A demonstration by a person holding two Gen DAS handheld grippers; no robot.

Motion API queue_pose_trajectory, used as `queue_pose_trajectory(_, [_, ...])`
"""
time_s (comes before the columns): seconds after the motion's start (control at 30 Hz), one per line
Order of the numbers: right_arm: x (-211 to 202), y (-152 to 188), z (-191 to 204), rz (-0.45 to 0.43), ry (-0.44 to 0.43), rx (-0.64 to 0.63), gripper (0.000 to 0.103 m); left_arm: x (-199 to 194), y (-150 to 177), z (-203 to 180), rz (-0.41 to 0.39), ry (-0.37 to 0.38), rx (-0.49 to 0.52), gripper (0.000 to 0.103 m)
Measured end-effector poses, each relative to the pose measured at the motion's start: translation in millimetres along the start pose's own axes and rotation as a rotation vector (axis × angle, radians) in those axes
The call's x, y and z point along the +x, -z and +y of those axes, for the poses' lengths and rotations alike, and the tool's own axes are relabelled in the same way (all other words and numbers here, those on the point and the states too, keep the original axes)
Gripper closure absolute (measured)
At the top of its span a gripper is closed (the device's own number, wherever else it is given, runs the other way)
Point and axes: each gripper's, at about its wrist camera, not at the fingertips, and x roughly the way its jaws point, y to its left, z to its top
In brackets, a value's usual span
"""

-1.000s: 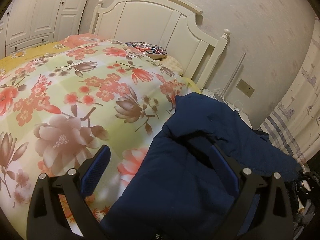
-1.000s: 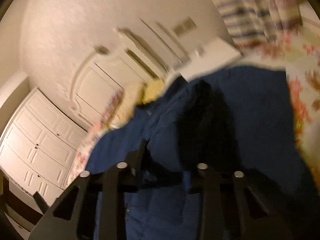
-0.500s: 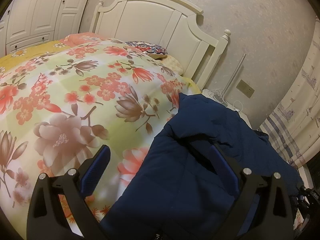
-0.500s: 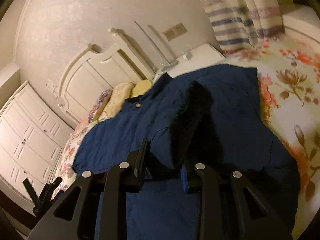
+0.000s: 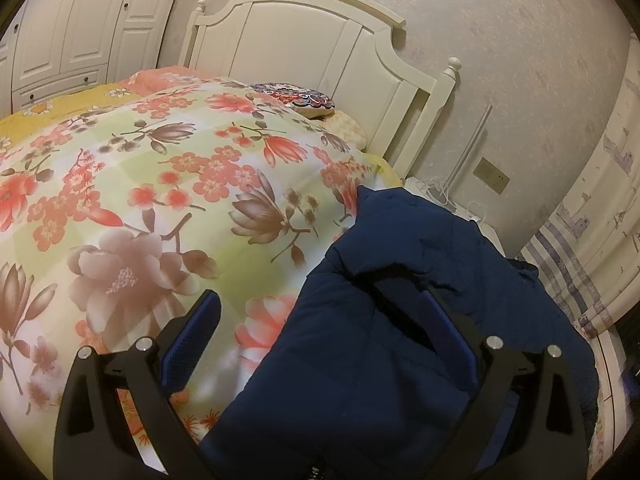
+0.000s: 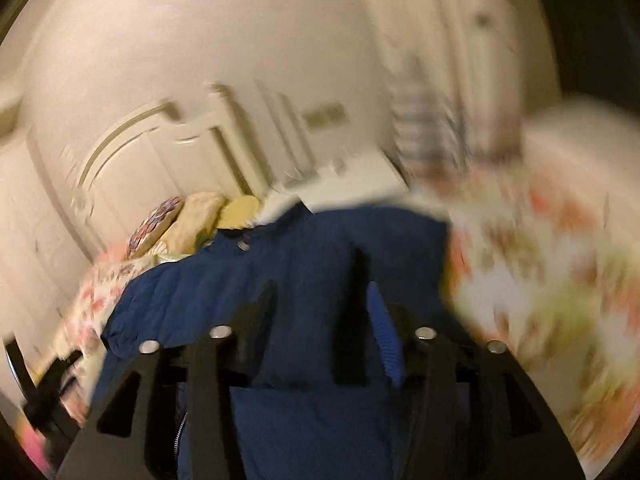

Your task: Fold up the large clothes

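Observation:
A large navy quilted jacket (image 5: pixel 400 320) lies on the right side of the bed over the floral quilt (image 5: pixel 160 184). My left gripper (image 5: pixel 320 320) is open wide; its right finger rests over the jacket and its left finger hangs over the quilt. In the blurred right wrist view the jacket (image 6: pixel 260 288) fills the lower middle. My right gripper (image 6: pixel 316 300) has its jaws partly apart with a fold of jacket fabric between them; I cannot tell whether they pinch it.
A white headboard (image 5: pixel 320 48) and pillows (image 5: pixel 296 98) stand at the far end. White wardrobes (image 5: pixel 80 28) are at the left. A nightstand with cables (image 5: pixel 444 196) and striped curtains (image 5: pixel 580 264) are at the right.
The right gripper's jaws have widened from a tight pinch on the jacket fold, and its view swings fast and blurs. The left gripper has barely moved.

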Motion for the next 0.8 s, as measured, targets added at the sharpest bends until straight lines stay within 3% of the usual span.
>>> queue_pose_trajectory(0.1, [17,-14,48,0.009,0.014,-0.249,0.039,-2,0,-1,-0.005,-0.004,0.006,0.005])
queue_pose_trajectory(0.23, [62,-11,71,0.116,0.044,-0.373,0.039,-2,0,-1,-0.007,-0.005,-0.005,0.003])
queue_pose_trajectory(0.27, [81,-2,66,0.182,0.083,-0.387,0.039,-2,0,-1,-0.007,-0.005,-0.008,0.003])
queue_pose_trajectory(0.33, [107,20,49,0.288,0.099,-0.365,0.038,-2,0,-1,-0.002,-0.005,-0.009,0.003])
queue_pose_trajectory(0.5, [109,28,40,0.288,0.065,-0.331,0.03,-8,-4,-17,0.028,0.004,0.044,0.003])
queue_pose_trajectory(0.63, [112,31,45,0.294,0.082,-0.362,0.027,-7,-25,-60,0.071,0.078,0.12,0.003])
queue_pose_trajectory(0.8, [111,32,44,0.294,0.063,-0.344,0.026,33,-41,-119,0.113,0.106,0.266,0.003])
